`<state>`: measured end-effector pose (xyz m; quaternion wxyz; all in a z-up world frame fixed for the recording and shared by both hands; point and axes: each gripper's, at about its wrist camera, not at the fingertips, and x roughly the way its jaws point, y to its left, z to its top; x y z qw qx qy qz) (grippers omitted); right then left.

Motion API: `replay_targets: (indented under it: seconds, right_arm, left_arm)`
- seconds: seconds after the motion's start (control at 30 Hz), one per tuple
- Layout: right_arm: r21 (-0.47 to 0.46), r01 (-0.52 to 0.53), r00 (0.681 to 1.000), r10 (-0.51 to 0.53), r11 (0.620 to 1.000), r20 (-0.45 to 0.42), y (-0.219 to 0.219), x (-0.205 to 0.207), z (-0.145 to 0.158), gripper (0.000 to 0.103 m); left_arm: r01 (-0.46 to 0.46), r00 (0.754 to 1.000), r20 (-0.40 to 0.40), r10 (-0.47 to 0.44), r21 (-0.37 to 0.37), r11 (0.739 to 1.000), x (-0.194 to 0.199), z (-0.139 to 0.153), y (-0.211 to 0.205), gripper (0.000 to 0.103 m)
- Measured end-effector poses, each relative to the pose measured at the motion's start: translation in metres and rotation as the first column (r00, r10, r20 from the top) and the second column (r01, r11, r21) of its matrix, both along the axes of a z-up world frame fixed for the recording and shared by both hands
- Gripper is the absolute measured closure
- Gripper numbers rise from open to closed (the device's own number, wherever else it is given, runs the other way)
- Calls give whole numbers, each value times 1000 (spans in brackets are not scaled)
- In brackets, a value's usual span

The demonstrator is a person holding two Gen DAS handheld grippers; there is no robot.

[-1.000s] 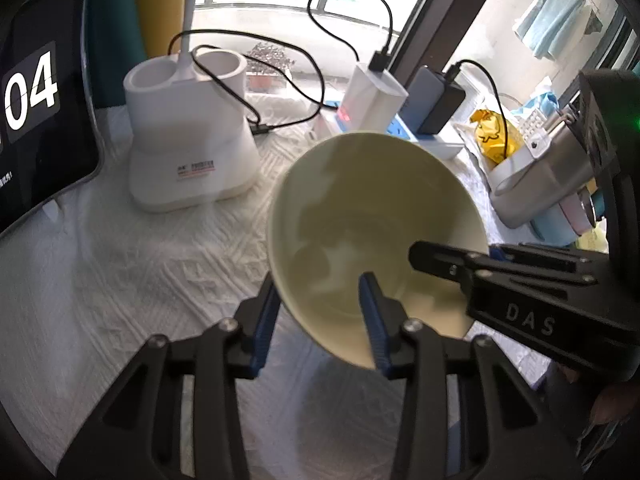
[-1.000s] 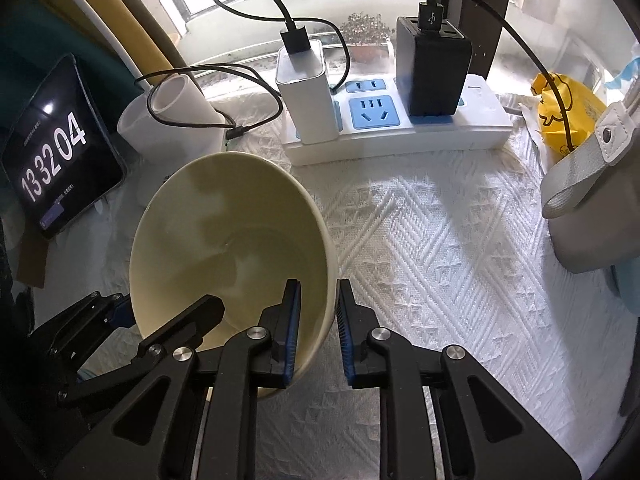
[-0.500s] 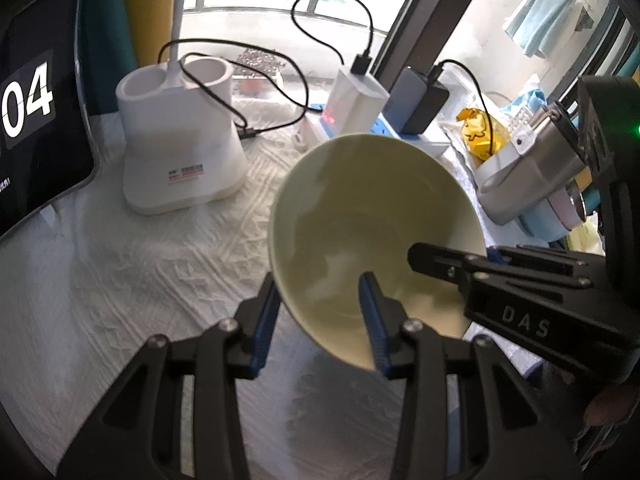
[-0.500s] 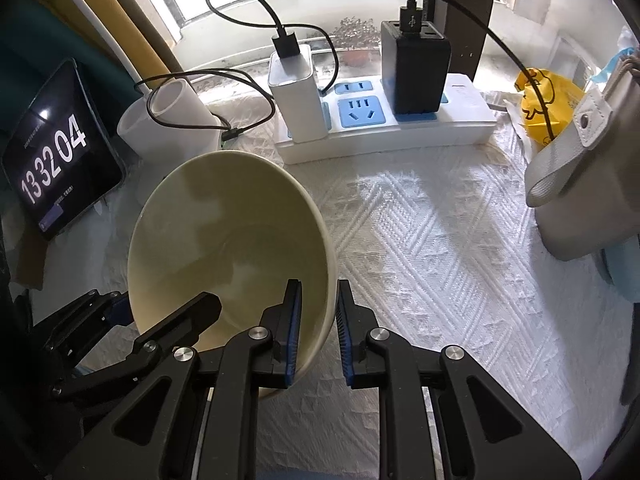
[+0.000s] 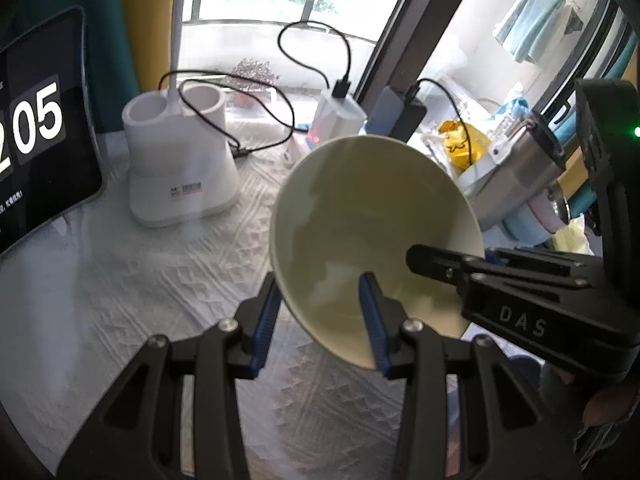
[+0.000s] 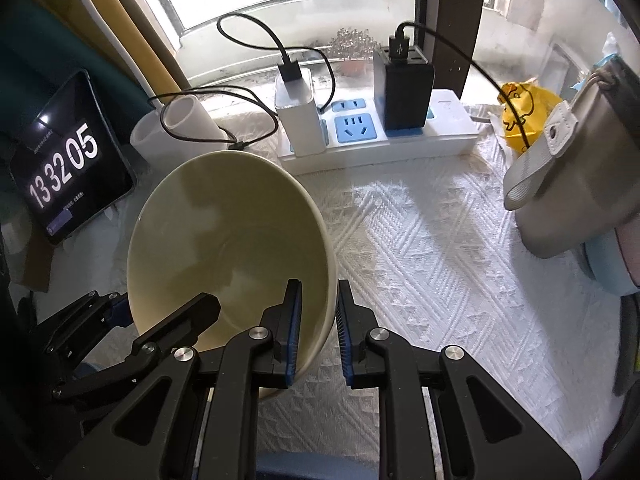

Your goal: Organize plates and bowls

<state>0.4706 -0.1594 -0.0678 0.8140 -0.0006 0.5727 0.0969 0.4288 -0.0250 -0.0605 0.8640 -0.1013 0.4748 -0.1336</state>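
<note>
A cream bowl [image 5: 372,220] is held in the air above the white cloth, tilted on its side; it also shows in the right wrist view [image 6: 228,248]. My right gripper [image 6: 318,320] is shut on the bowl's right rim, one pad inside and one outside. My left gripper [image 5: 320,320] straddles the bowl's left rim with its jaws apart, a gap at the outer pad. The right gripper's body [image 5: 520,296] shows at the right of the left wrist view. The left gripper [image 6: 120,320] shows at the lower left of the right wrist view.
A white holder [image 5: 180,168] with a cable, a clock tablet [image 6: 68,160], a power strip [image 6: 380,140] with chargers, a yellow bag [image 6: 524,112] and a grey pouch [image 6: 572,184] stand around the white cloth [image 6: 440,260].
The bowl and both grippers have risen away from the cloth, so the table objects look smaller. The grip on the bowl looks unchanged. The clock changed from 04 to 05.
</note>
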Motion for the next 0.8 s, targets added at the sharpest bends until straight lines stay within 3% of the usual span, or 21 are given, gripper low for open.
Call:
replay_targets:
  seconds: [0.8]
  right_arm:
    - [-28, 35, 994, -32, 999, 102, -5, -45, 67, 85]
  left_arm:
    - [43, 990, 133, -39, -28, 999, -45, 59, -5, 62]
